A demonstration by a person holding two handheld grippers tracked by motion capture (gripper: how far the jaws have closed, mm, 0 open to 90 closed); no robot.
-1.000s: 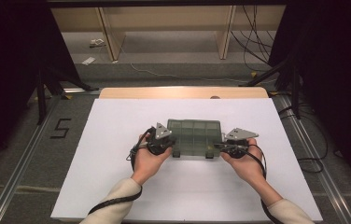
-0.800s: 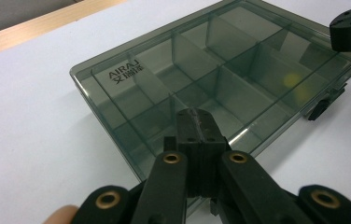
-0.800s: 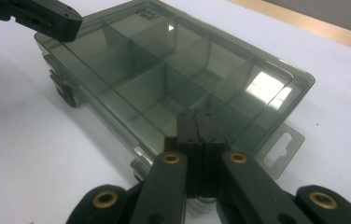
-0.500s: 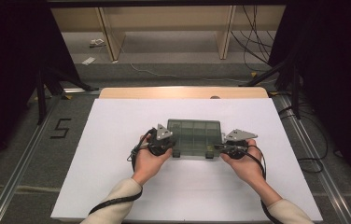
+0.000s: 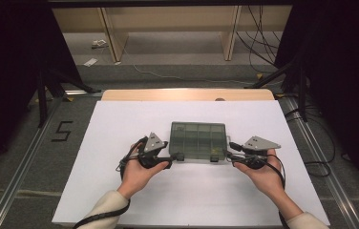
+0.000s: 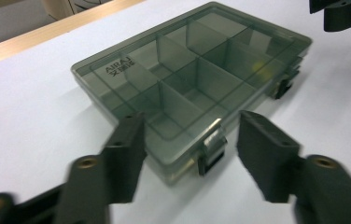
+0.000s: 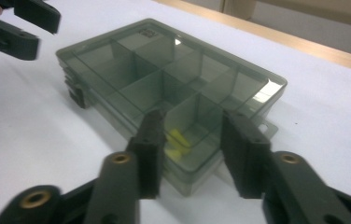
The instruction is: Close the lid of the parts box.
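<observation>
A smoky, clear compartment box point(image 5: 198, 142) lies shut on the white sheet, with two black latches point(image 5: 177, 156) on its near side. My left gripper point(image 5: 172, 158) is at its near left corner and my right gripper point(image 5: 229, 156) at its near right corner. In the left gripper view the left gripper point(image 6: 192, 135) is open around that corner and a latch point(image 6: 211, 151). In the right gripper view the right gripper point(image 7: 194, 126) is open before a compartment holding small yellow pieces point(image 7: 178, 140). Both pairs of jaws have just been opening, and no pad presses on the box.
The white sheet point(image 5: 120, 191) covers the table, and a wooden edge point(image 5: 187, 94) shows at its far side. A "5" mark point(image 5: 62, 131) is on the left floor. Cables point(image 5: 321, 162) run along the right, and dark stands flank the table.
Both grippers have opened from shut. Both hands have shifted a little outward and toward the near edge; the box has stayed where it was.
</observation>
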